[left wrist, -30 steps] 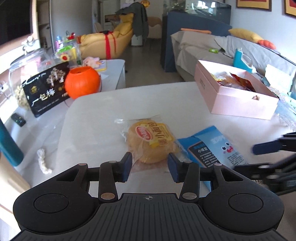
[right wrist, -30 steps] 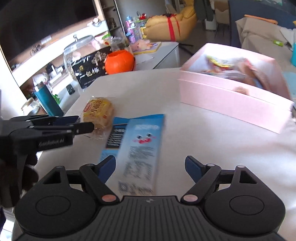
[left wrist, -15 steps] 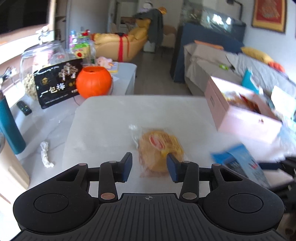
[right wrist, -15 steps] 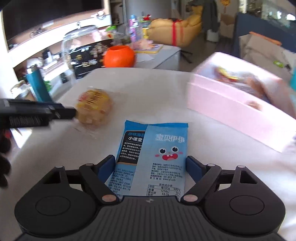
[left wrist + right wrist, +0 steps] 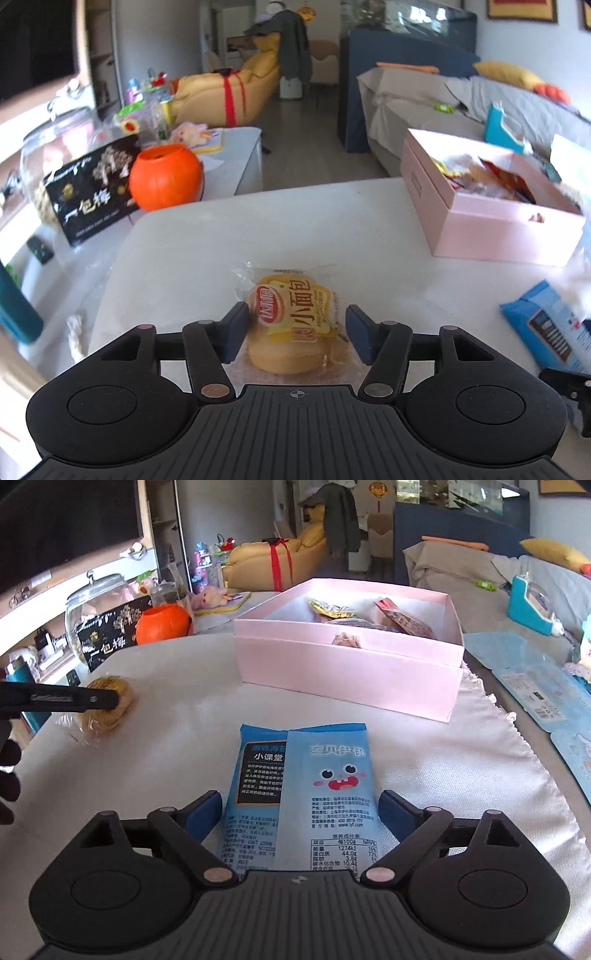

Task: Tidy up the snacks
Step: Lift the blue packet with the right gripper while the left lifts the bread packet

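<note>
Bun packet [image 5: 295, 321] lies on the white counter [image 5: 295, 229], between the spread fingers of the left gripper [image 5: 295, 334], which flank it without clamping. Just right of it, the blue snack packet [image 5: 306, 794] lies flat between the wide-open right gripper [image 5: 301, 812] fingers. Beyond both stands the open pink box [image 5: 347, 672] holding other snacks.

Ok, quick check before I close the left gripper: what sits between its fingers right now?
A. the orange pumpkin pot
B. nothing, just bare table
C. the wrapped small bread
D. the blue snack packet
C. In the left wrist view the left gripper stands open with the wrapped small bread lying on the table between its fingers; the blue snack packet lies between the right gripper's open fingers instead.
</note>
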A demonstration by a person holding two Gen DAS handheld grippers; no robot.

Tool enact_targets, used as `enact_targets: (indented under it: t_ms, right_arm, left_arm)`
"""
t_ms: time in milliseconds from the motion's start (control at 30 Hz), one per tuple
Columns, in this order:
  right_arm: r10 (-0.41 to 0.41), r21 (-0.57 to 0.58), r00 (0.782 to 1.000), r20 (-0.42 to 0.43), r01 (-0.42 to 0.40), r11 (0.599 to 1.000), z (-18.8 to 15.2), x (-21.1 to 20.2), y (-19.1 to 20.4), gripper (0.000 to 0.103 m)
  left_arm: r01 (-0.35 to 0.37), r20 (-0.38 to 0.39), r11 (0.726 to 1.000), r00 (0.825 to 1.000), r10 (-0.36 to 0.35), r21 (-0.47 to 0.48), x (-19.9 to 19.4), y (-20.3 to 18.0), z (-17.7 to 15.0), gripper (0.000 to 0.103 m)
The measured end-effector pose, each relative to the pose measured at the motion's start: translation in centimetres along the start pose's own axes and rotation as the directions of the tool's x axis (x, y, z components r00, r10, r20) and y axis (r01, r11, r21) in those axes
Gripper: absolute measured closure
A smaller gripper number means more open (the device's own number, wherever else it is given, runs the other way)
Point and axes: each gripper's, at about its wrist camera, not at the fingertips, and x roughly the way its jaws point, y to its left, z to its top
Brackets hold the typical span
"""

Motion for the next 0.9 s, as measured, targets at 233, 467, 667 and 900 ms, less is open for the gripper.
enact_targets:
  t_ms: [233, 467, 667, 900]
  right_arm:
    - [0.001, -0.006, 1.000, -0.001, -0.001, 1.000, -0.1, -0.1, 0.0, 0.009]
    - [0.015, 0.004, 1.000, -0.001, -0.015, 1.000, -0.2, -0.1, -0.3, 0.008]
    - [0.005, -0.009, 1.000, -0.006, -0.005, 1.000, -0.1, -0.1, -0.1, 0.007]
    - [-0.011, -0.051, 0.999, -0.032, 0.009, 0.999, 0.0, 0.4, 0.6, 0.000]
  left_arm:
    - [0.014, -0.043, 0.994, 0.999, -0.019, -0.109, 1.6, 2.0, -0.3, 0.032]
    - [0.134, -0.004, 0.982, 0.991, -0.136, -0.130, -0.6, 0.7, -1.5, 0.042]
    - [0.239, 0.026, 0.969, 0.971, -0.238, -0.057, -2.3, -2.7, -3.6, 0.041]
    - [0.260, 0.064, 0.964, 0.964, -0.257, -0.056, -1.9, -3.0, -4.6, 0.038]
